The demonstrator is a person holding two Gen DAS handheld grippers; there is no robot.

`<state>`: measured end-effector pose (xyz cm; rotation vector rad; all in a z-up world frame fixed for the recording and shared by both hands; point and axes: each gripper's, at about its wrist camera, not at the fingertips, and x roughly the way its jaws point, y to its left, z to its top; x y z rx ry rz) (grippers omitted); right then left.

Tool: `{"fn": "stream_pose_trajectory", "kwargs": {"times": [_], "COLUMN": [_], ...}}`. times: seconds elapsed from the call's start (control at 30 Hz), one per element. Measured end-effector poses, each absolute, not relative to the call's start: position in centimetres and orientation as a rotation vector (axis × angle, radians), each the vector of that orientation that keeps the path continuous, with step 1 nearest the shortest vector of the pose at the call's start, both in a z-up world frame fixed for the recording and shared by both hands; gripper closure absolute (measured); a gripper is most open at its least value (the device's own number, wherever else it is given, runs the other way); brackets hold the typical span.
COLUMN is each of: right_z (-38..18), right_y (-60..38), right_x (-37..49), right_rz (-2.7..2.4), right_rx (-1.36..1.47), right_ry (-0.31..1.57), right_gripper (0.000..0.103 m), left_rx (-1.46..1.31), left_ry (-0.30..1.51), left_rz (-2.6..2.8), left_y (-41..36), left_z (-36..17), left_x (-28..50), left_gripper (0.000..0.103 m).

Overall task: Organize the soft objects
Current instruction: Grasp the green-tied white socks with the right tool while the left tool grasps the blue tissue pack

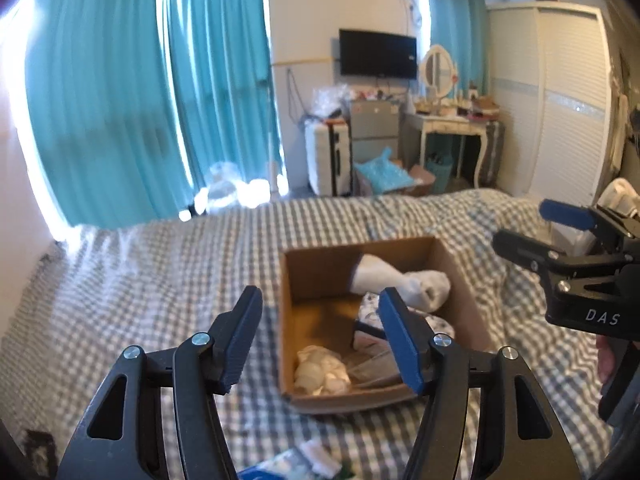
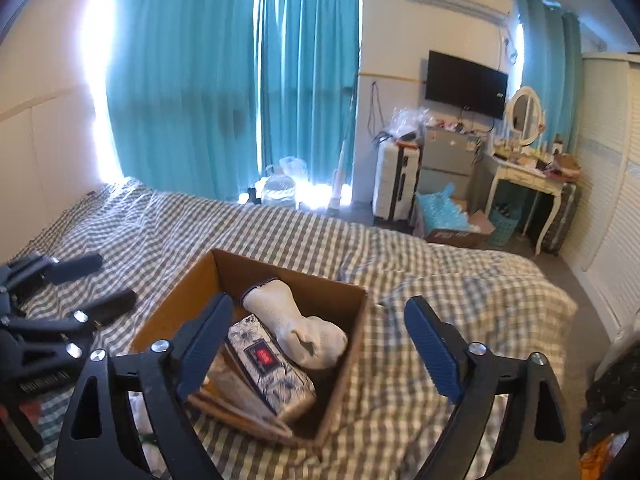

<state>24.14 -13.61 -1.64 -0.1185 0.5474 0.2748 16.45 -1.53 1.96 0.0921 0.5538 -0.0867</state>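
An open cardboard box [image 1: 316, 276] [image 2: 192, 284] sits on the checked bed. Inside lie a white sock [image 1: 404, 282] [image 2: 296, 328], a floral tissue pack [image 2: 272, 368] [image 1: 370, 308] and a cream crumpled cloth [image 1: 320, 372]. My left gripper [image 1: 320, 340] is open and empty, hovering above the box's near left edge. My right gripper [image 2: 320, 348] is open and empty, above the box's right side. The right gripper also shows in the left wrist view [image 1: 528, 228], and the left gripper in the right wrist view [image 2: 100, 280].
The grey checked bedspread [image 1: 160, 280] [image 2: 440, 300] covers the bed. Small white and blue items [image 1: 296, 460] lie on the bed near the front. Beyond the bed stand turquoise curtains [image 2: 200, 80], a suitcase [image 2: 396, 180], a dressing table [image 2: 528, 176] and a white wardrobe [image 1: 560, 100].
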Motion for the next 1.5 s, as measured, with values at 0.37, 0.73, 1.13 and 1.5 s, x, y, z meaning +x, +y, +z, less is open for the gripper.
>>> {"fn": "stream_pose_trajectory", "kwargs": {"times": [0.37,0.73,1.13,1.5], "right_z": [4.5,-1.7,-16.4,-19.3], "right_y": [-13.5,-8.1,-1.2,1.0], "right_x": [14.1,10.9,14.6,15.9], "right_rz": [0.236,0.373,0.502,0.591], "right_rx": [-0.159,-0.143,-0.202,-0.159], "right_ry": [0.482,0.622,0.857,0.925], "right_gripper": [0.0,0.004,0.035,0.076], "left_rx": [0.091,-0.049,-0.1,-0.083], "left_ry": [0.434,0.604,0.79,0.839], "left_rz": [-0.065,0.032,0.12,0.095], "left_y": [2.9,7.1,9.1,8.3], "left_z": [7.5,-3.0,-13.0,-13.8], "left_x": [7.5,7.1,9.2,9.2], "left_gripper": [0.02,0.017,0.017,0.017]}}
